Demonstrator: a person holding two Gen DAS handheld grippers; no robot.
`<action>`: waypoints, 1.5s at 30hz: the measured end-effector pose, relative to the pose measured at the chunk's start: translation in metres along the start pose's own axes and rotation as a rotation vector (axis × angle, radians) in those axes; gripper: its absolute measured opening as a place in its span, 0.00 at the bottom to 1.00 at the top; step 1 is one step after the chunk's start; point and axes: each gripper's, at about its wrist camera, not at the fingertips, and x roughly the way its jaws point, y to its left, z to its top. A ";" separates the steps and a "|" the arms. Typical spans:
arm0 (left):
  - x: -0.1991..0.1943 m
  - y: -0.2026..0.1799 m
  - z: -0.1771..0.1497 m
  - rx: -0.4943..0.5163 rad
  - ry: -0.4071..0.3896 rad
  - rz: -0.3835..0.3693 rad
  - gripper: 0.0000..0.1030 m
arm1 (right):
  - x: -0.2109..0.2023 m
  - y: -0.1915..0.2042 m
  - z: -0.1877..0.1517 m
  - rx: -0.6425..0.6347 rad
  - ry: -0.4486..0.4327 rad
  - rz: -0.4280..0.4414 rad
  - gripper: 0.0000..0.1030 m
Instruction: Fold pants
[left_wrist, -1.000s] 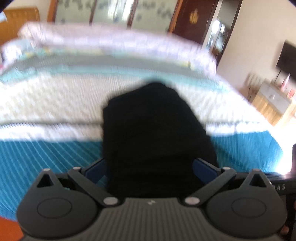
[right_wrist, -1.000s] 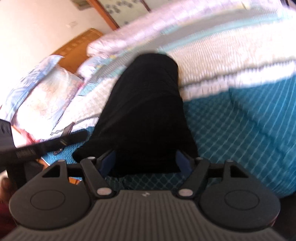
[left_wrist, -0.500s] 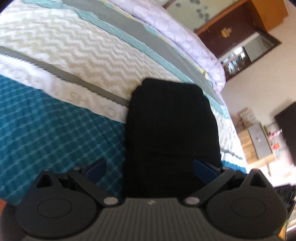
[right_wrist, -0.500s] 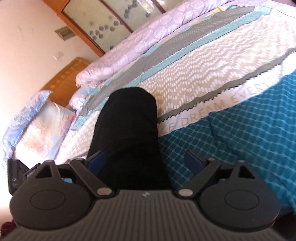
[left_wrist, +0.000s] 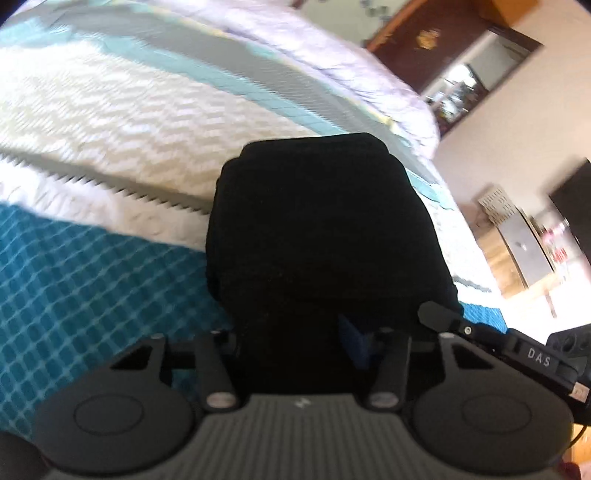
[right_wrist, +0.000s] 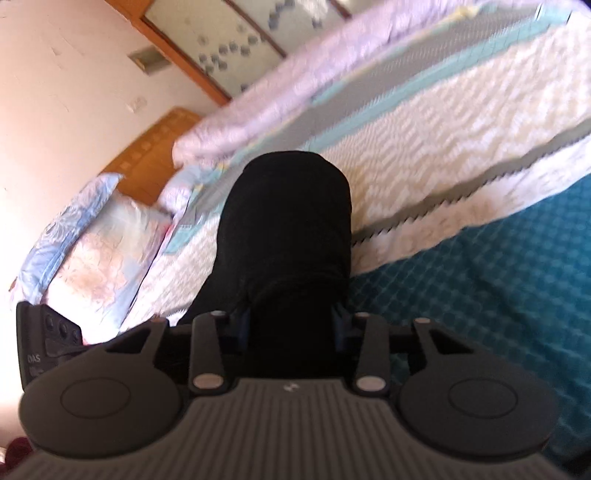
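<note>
**Two grippers close on the near end of the pants**

Both jaws have just been closing, pinching black cloth. The pants (left_wrist: 325, 229) lie on the bedspread (left_wrist: 74, 288), long axis toward 12 o'clock from the left gripper (left_wrist: 295, 339) and the right gripper (right_wrist: 291, 328); neither looks nearer.

A home bedroom is shown. Most of both views is filled by a made bed with a quilted teal, white and grey patterned bedspread (left_wrist: 110, 155). A rolled lilac quilt (right_wrist: 295, 92) is laid along its far side, a pale floral pillow (right_wrist: 96, 240) beside a wooden headboard (right_wrist: 155, 136). A dark wooden wardrobe (left_wrist: 436, 40) and a low wooden cabinet (left_wrist: 517, 251) are seen at right.
</note>
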 end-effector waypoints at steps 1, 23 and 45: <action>0.003 -0.003 -0.001 0.007 0.014 -0.022 0.44 | -0.010 -0.002 -0.004 -0.014 -0.028 -0.019 0.41; 0.055 -0.028 -0.015 0.115 0.075 0.102 0.95 | -0.026 -0.062 -0.053 0.169 -0.156 0.022 0.61; 0.045 -0.024 -0.034 0.144 -0.017 0.078 1.00 | -0.016 -0.047 -0.066 -0.024 -0.178 0.025 0.84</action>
